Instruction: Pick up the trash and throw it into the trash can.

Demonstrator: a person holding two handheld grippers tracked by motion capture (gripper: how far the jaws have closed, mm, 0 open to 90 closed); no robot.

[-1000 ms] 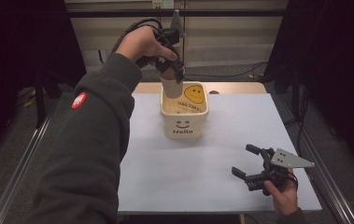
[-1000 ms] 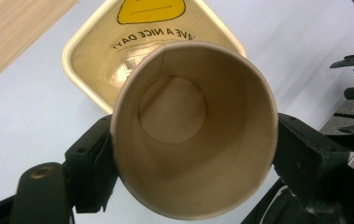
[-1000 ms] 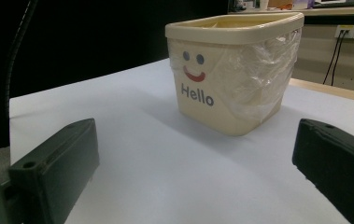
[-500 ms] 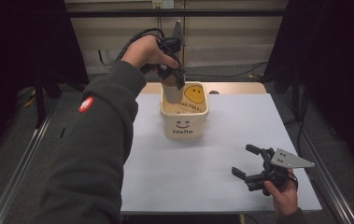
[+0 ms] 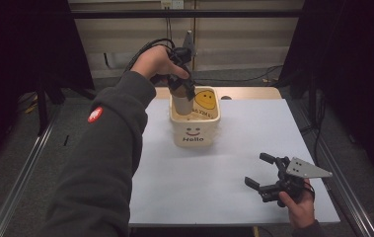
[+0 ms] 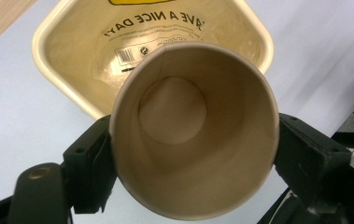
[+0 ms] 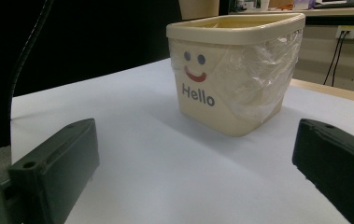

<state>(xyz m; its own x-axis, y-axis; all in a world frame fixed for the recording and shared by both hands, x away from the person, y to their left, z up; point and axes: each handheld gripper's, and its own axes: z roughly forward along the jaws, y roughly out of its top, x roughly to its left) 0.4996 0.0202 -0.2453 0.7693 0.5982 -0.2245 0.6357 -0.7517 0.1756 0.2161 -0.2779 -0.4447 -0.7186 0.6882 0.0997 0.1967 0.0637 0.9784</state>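
Observation:
My left gripper (image 5: 183, 88) is shut on a brown paper cup (image 5: 179, 101) and holds it upright above the cream bin (image 5: 195, 132) that has a smiley face and "Hello" on its front. In the left gripper view the empty cup (image 6: 193, 126) sits between the two black jaws, with the bin's open mouth (image 6: 72, 46) right below it. My right gripper (image 5: 268, 173) rests open near the table's front right corner, holding nothing. The right gripper view looks across the table at the bin (image 7: 233, 70), with the cup's lower part (image 7: 199, 8) above its rim.
The bin has a clear plastic liner (image 7: 263, 74). White table top (image 5: 243, 133) spreads around the bin, with a wooden strip (image 5: 253, 92) along its far edge. Metal frame rails (image 5: 21, 173) run down both sides. Cables (image 5: 145, 49) trail from the left gripper.
The left hand and cup have shifted slightly back and to the right over the bin. The right gripper has stayed still.

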